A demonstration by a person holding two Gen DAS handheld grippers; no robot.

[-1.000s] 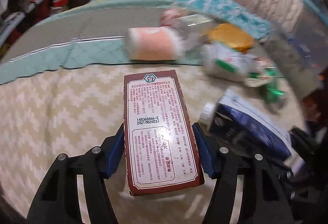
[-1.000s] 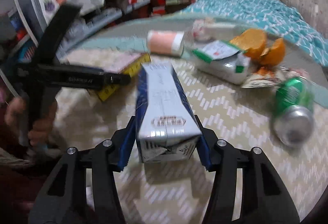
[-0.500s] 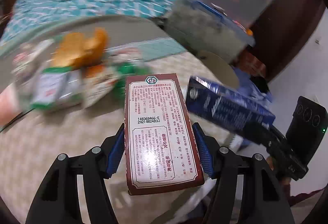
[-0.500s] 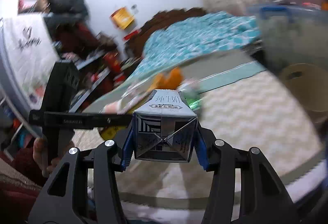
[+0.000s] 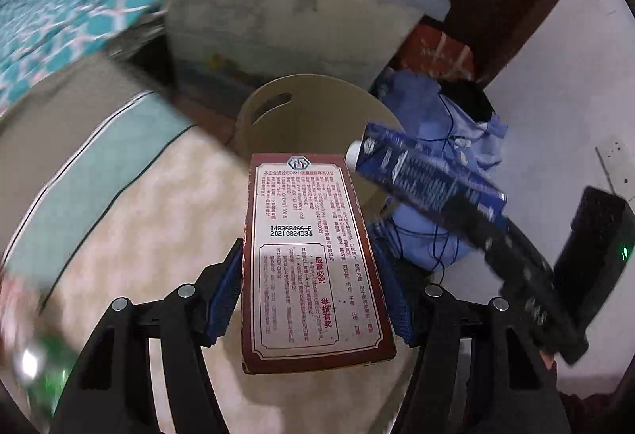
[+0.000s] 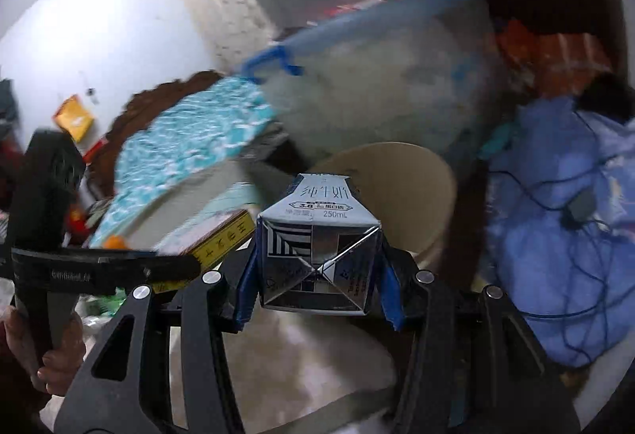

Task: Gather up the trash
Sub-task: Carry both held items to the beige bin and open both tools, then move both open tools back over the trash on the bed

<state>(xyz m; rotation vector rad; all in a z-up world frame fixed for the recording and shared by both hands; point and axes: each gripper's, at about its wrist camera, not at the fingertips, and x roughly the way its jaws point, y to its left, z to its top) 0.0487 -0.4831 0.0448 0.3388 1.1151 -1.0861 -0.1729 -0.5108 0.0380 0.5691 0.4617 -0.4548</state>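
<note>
1. Trash is sitting in both tongs at once — the left gripper (image 5: pixel 307 305) is clamping a red-brown printed box (image 5: pixel 313 259) between its blue pads, jaws held about halfway apart by the box's width, the box lying flat with its label of red text facing up.
2. The right gripper (image 6: pixel 317 287) is gripping a blue-and-white milk carton (image 6: pixel 317 247) by its folded bottom end, the pads pressing on both sides, jaws roughly half open around it.
3. From the left wrist view, that same milk carton (image 5: pixel 424 172) is slanting in from the right, its white cap end hanging over the rim of a beige round bin (image 5: pixel 317 116).
4. From the right wrist view, the left gripper (image 6: pixel 107 267) is reaching in from the left with the box's yellow edge (image 6: pixel 222 235) showing, and a person's hand (image 6: pixel 59 354) is wrapping around its handle.
5. Below both items, a cream zigzag-patterned cover (image 5: pixel 151 235) is spreading out, blurred.
6. Just beyond it, the beige round bin (image 6: pixel 405 188) is standing open — both items are hovering near its mouth.
7. Beside the bin, a crumpled blue cloth (image 6: pixel 563 235) with a thin dark cable is lying in a heap.
8. Farther back, a translucent storage tub (image 5: pixel 278 9) with a blue handle is standing, and a teal patterned blanket (image 5: pixel 59 9) is lying to the left.
</note>
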